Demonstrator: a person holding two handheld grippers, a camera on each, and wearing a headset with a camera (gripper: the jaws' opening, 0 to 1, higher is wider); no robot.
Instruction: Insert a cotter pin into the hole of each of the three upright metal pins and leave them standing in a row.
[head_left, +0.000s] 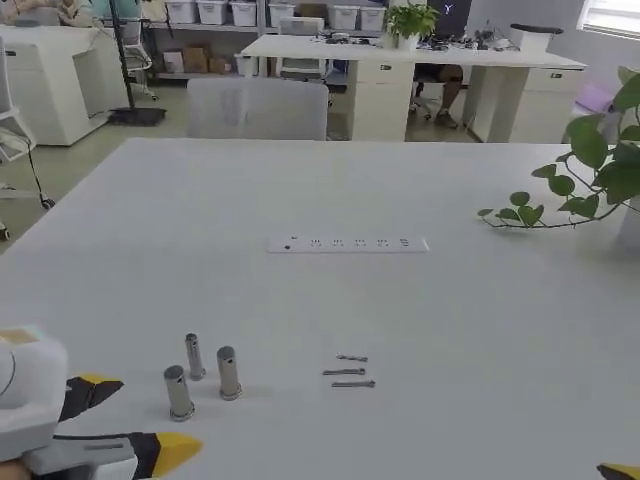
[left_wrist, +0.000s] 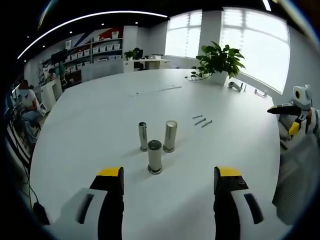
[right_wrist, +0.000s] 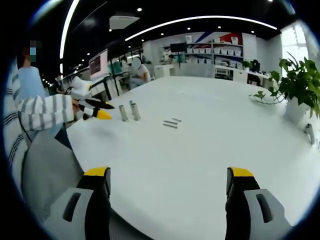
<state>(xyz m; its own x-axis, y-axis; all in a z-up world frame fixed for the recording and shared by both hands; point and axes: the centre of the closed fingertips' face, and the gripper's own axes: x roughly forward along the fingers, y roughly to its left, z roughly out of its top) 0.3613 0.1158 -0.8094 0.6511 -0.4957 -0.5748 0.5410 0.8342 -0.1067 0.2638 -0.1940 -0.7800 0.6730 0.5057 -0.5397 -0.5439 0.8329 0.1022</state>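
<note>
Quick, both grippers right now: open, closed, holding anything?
Left gripper: open, jaws wide apart, holding nothing.
Right gripper: open, jaws wide apart, holding nothing.

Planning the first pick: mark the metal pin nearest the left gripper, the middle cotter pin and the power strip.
nearest metal pin (left_wrist: 155, 157): left gripper view, middle of its upright shaft.
middle cotter pin (head_left: 344, 372): head view, midway along its length.
power strip (head_left: 348, 244): head view, centre of its top face.
</note>
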